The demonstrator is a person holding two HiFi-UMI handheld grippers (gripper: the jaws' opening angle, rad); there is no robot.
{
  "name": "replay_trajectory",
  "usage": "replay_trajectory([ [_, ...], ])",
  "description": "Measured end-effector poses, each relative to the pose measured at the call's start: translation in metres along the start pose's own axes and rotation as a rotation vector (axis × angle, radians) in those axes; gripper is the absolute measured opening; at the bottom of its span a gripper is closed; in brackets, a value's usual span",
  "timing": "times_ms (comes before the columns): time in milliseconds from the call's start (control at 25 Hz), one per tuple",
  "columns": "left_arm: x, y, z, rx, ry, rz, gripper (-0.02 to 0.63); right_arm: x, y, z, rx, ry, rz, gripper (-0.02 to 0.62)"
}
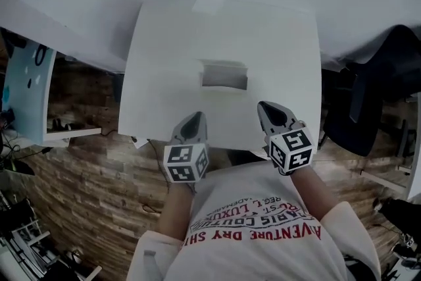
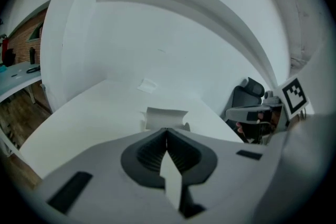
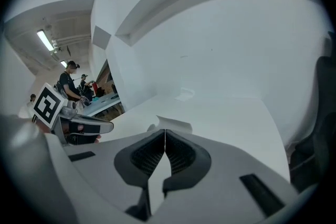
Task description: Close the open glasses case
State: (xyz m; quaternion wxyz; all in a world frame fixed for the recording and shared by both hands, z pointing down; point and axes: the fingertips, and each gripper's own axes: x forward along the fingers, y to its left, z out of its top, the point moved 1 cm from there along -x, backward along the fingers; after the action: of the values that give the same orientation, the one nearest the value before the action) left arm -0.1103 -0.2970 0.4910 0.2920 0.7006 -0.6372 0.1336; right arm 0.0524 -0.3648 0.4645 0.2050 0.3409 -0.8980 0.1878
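Note:
An open white glasses case [image 1: 224, 75] lies in the middle of the white table [image 1: 164, 56], its lid standing up. It shows just past the jaw tips in the left gripper view [image 2: 164, 118] and in the right gripper view [image 3: 170, 125]. My left gripper [image 1: 193, 123] hovers near the table's front edge, left of the case, jaws pressed together with nothing between them. My right gripper [image 1: 272, 112] hangs at the front right, also shut and empty. Both stay short of the case.
A small white slip [image 1: 208, 2] lies at the table's far edge. A dark office chair [image 1: 378, 89] stands to the right. A light blue desk [image 1: 26, 89] stands at the left over wood flooring. People stand far off in the right gripper view [image 3: 68, 84].

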Motion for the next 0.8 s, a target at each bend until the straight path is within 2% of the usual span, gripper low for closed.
replay_trajectory([
  [320, 0.066, 0.011, -0.023, -0.022, 0.116, 0.048, 0.005, 0.057, -0.044, 0.007, -0.007, 0.048, 0.04, 0.012],
  [520, 0.1, 0.017, -0.031, 0.001, 0.169, 0.059, 0.005, 0.086, -0.061, 0.014, -0.02, 0.057, 0.055, 0.012],
  [800, 0.122, 0.025, -0.028, -0.01, 0.184, 0.078, 0.005, 0.114, -0.06, 0.018, -0.111, 0.048, 0.144, 0.014],
])
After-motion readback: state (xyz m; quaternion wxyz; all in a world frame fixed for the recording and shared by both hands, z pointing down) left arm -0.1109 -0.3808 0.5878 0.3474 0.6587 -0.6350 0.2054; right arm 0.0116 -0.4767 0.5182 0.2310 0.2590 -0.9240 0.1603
